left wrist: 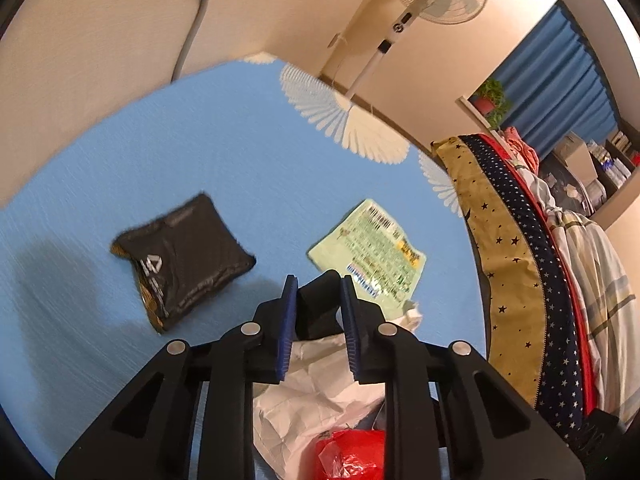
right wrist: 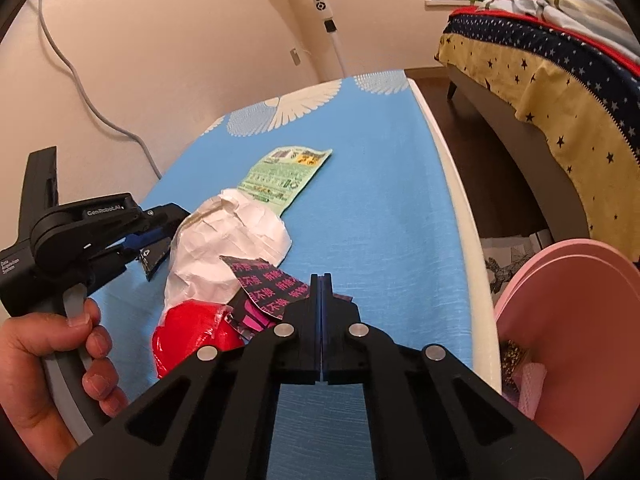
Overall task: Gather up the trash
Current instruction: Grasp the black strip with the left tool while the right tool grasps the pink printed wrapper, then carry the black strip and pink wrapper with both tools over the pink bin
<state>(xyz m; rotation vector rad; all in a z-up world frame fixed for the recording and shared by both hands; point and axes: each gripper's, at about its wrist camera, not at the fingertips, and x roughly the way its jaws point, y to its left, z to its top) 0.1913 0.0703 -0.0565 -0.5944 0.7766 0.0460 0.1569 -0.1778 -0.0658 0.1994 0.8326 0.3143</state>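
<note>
On the blue tablecloth [left wrist: 200, 152] lie a black packet [left wrist: 184, 252], a green printed packet [left wrist: 372, 248], crumpled white paper [right wrist: 228, 240], a red plastic wad [right wrist: 188, 332] and a black wrapper with pink print [right wrist: 268, 288]. My left gripper [left wrist: 318, 280] hangs over the white paper [left wrist: 320, 384]. A folded black piece [left wrist: 318, 312] fills the gap between its blue pads. My right gripper [right wrist: 321, 280] is shut, its tips at the pink-print wrapper's edge, which shows on both sides of them. A hand [right wrist: 60, 360] holds the left gripper [right wrist: 176, 216] at the left.
A pink bin [right wrist: 580, 320] with some trash in it stands just past the table's white right edge [right wrist: 464, 208]. Beyond are a bed with a star-patterned cover [right wrist: 560, 92], a standing fan [right wrist: 320, 4] and a grey cable [right wrist: 80, 80] on the wall.
</note>
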